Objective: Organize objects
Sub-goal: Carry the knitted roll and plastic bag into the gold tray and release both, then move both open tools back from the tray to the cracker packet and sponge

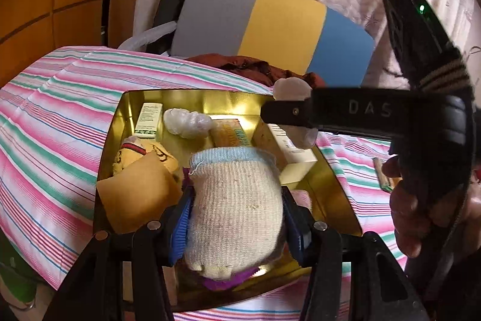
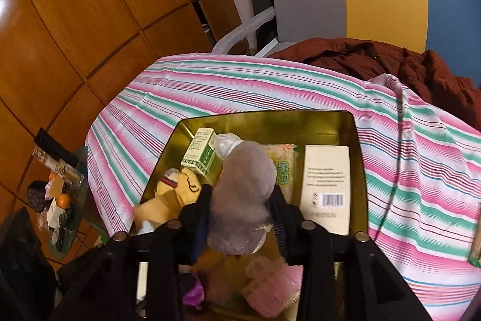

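Gold metal tin (image 1: 330, 170): a shallow square box with shiny walls, resting on the pink, green and white striped cloth (image 1: 60, 116) and holding most of the objects.
Left gripper (image 1: 236, 218): its blue-padded fingers (image 1: 182, 218) are clenched on either side of a cream knitted sock with a pale blue cuff (image 1: 234, 200), held over the near half of the tin.
Sock detail: cuff points away from the camera; a purple patch shows at its near end.
Right gripper (image 2: 242, 197): black fingers (image 2: 201, 209) pressed against both sides of a grey, soft, plastic-wrapped bundle (image 2: 242, 194), gripping it above the middle of the tin.
Right gripper from the left wrist view: the black tool (image 1: 345, 113) reaches in from the right, the bundle's pale ends showing above and below its tip; a hand (image 1: 405, 206) grips the handle.
Tin contents, far left: small white and green carton (image 2: 200, 154), with a clear crumpled plastic wrap (image 1: 186, 122) just beside it.
Tin contents, left: yellow plush toy with a red and green collar (image 2: 177, 188).
Tin contents, right: flat white box with a barcode (image 2: 327, 185), lying along the right wall.
Tin contents, middle: orange and green packet (image 1: 231, 134), partly hidden.
Near corner: pink ribbed item (image 2: 276, 288), blurred.
Background: chair with grey, yellow and blue back (image 1: 270, 29), a rust-brown garment (image 2: 405, 65) on its seat.
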A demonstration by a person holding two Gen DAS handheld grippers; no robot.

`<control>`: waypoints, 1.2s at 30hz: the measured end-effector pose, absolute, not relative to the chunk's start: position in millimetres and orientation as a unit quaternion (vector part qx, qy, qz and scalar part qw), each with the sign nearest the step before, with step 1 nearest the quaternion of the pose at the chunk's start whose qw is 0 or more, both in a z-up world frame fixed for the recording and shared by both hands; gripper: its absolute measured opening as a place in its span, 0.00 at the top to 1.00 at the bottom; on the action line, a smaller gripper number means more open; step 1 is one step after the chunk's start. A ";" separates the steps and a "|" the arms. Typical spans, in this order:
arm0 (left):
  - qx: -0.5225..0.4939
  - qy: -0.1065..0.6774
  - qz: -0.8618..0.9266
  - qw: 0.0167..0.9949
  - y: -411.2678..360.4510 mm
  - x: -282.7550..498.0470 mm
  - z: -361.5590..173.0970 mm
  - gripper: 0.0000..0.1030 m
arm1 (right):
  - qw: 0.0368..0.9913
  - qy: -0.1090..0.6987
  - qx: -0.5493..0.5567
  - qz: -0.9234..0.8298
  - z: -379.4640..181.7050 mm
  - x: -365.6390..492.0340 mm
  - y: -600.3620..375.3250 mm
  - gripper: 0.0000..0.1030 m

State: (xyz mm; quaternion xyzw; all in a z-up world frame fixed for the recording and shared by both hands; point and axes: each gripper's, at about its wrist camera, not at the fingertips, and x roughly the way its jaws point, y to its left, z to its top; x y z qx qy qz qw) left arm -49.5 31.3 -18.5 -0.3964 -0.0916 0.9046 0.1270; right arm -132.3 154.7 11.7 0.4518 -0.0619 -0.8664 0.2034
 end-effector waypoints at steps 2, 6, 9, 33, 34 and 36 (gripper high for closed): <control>-0.396 -0.091 0.905 0.123 31.8 -51.8 -20.6 0.47 | 0.203 -0.061 0.451 -0.867 11.5 -134.6 151.9 0.58; -0.402 -0.086 0.904 0.118 33.6 -53.4 -25.6 0.47 | 0.202 -0.056 0.452 -0.867 10.1 -136.0 149.0 0.56; -0.406 -0.080 0.903 0.113 34.2 -54.5 -27.8 0.47 | 0.202 -0.060 0.452 -0.867 8.0 -132.6 150.7 0.56; -0.363 -0.035 0.926 0.100 40.8 -34.9 -4.2 0.42 | 0.129 -0.027 0.413 -0.901 8.6 -75.8 178.4 0.38; -0.362 -0.033 0.926 0.100 41.3 -34.1 -3.5 0.42 | 0.123 -0.021 0.411 -0.903 8.3 -72.6 178.9 0.37; -0.359 -0.030 0.927 0.104 42.5 -32.1 -1.9 0.42 | 0.114 -0.014 0.408 -0.906 7.6 -67.3 181.5 0.35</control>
